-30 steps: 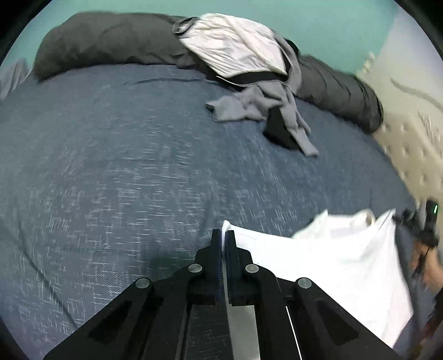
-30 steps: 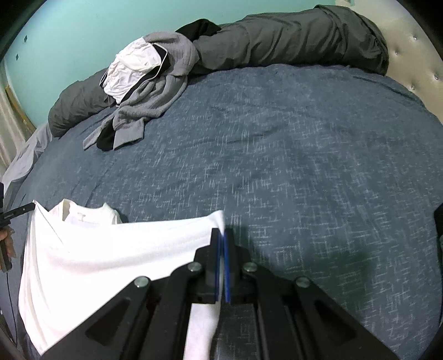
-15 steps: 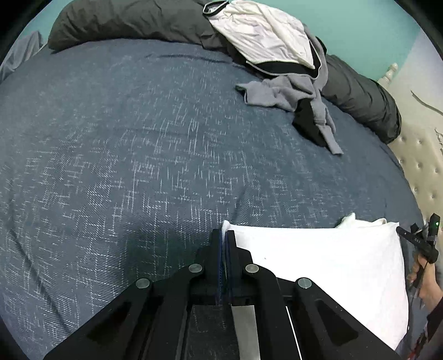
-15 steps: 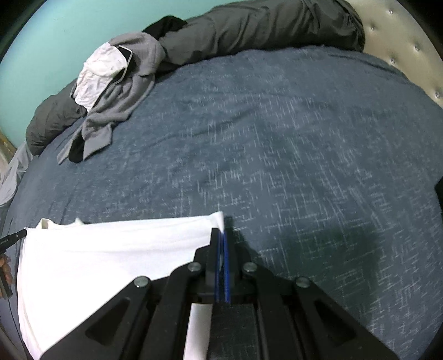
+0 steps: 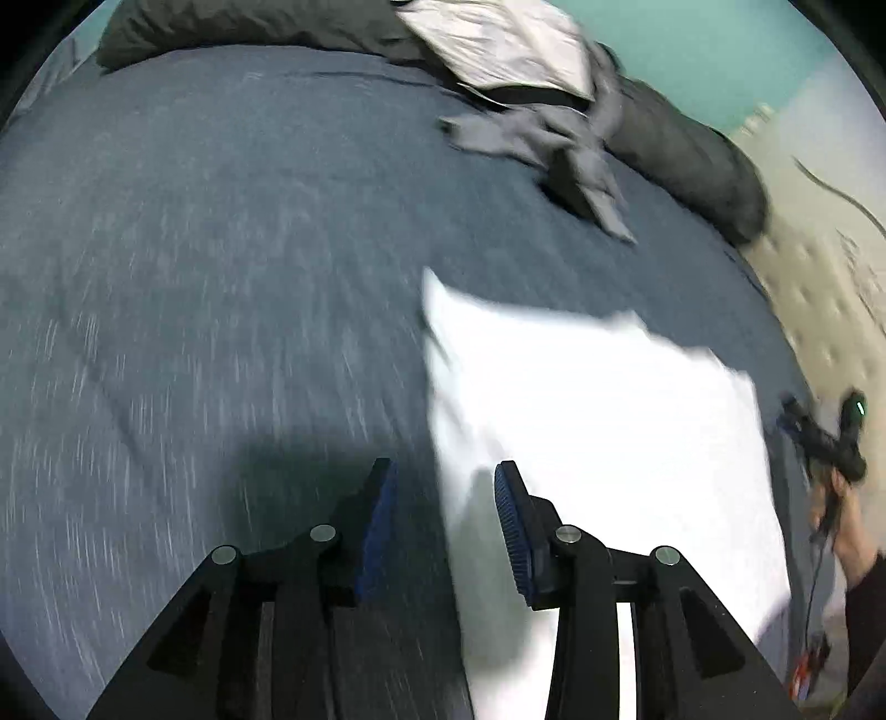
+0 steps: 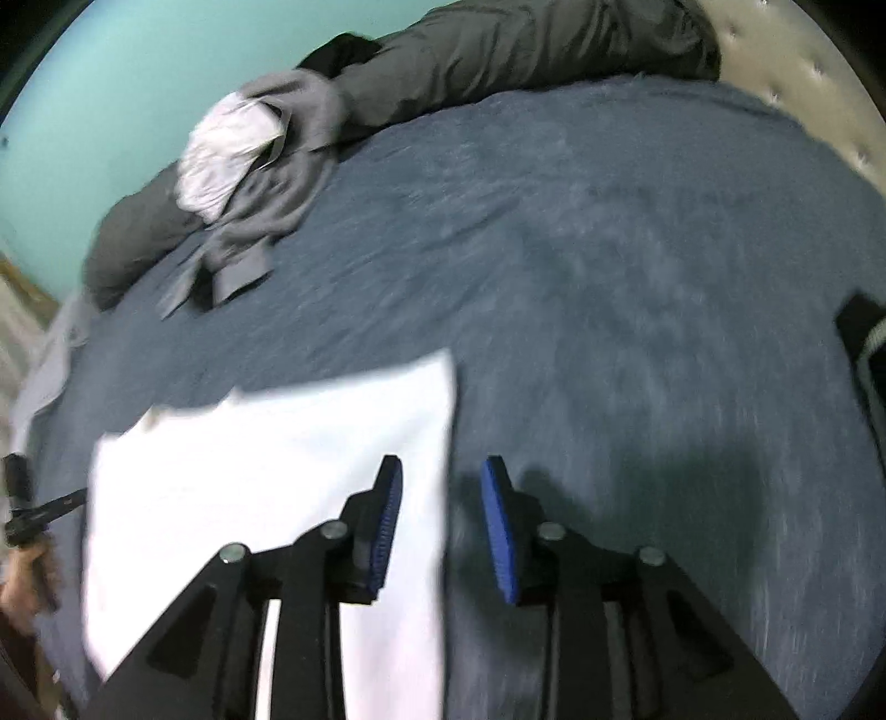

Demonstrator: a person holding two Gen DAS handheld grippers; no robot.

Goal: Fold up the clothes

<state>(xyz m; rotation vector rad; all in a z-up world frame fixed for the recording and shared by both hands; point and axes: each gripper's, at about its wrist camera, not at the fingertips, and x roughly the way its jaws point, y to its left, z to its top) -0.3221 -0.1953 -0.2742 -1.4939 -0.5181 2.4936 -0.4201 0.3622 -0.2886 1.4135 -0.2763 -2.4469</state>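
Note:
A white T-shirt [image 5: 598, 421] lies folded flat on the blue bedspread [image 5: 221, 249]; it also shows in the right wrist view [image 6: 266, 459]. My left gripper [image 5: 446, 487] is open and empty, over the shirt's left edge. My right gripper [image 6: 440, 482] is open and empty, over the shirt's right edge. Each gripper shows small at the far side of the other's view: the right one [image 5: 819, 437], the left one [image 6: 33, 509]. Both views are motion-blurred.
A pile of grey, white and black clothes [image 5: 542, 111] lies at the far side of the bed, also in the right wrist view [image 6: 260, 166], against a long dark grey bolster [image 6: 498, 50]. A tufted cream headboard [image 5: 830, 266] and a teal wall [image 6: 111, 83] border the bed.
Both grippers have opened and let go of the white shirt's corners. The shirt has dropped flat on the bed, and both grippers have pulled back from it.

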